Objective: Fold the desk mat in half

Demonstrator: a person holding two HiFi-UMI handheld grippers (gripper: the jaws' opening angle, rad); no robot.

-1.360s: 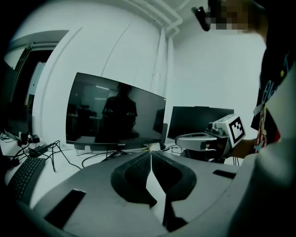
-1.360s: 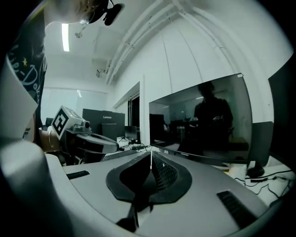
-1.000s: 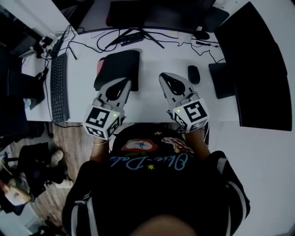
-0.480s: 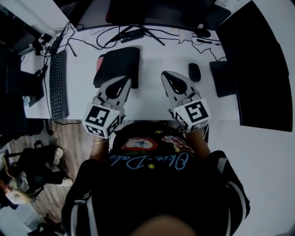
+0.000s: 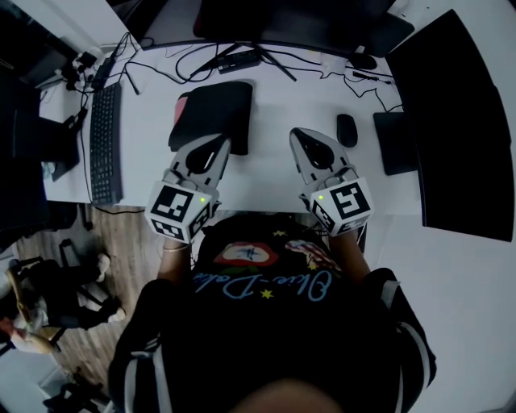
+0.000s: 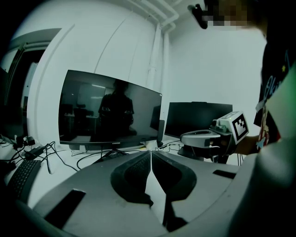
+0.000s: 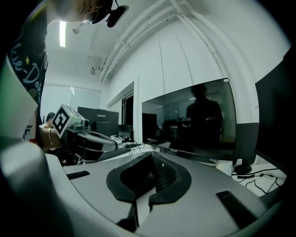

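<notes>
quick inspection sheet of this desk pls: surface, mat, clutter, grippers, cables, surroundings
surface: white desk, open space between the grippers
job's things: black desk mat with a pink edge, lying flat, held by neither gripper
clutter: black keyboard at left; black mouse at right
grippers: left gripper and right gripper both shut, empty
cables: black cables tangled along the far edge
surroundings: dark monitor behind; curved dark monitor at right; wooden floor

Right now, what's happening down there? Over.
Left gripper shut, empty. Right gripper shut, empty. Desk mat looks folded, flat on desk. Mouse off right, nothing blocking.
</notes>
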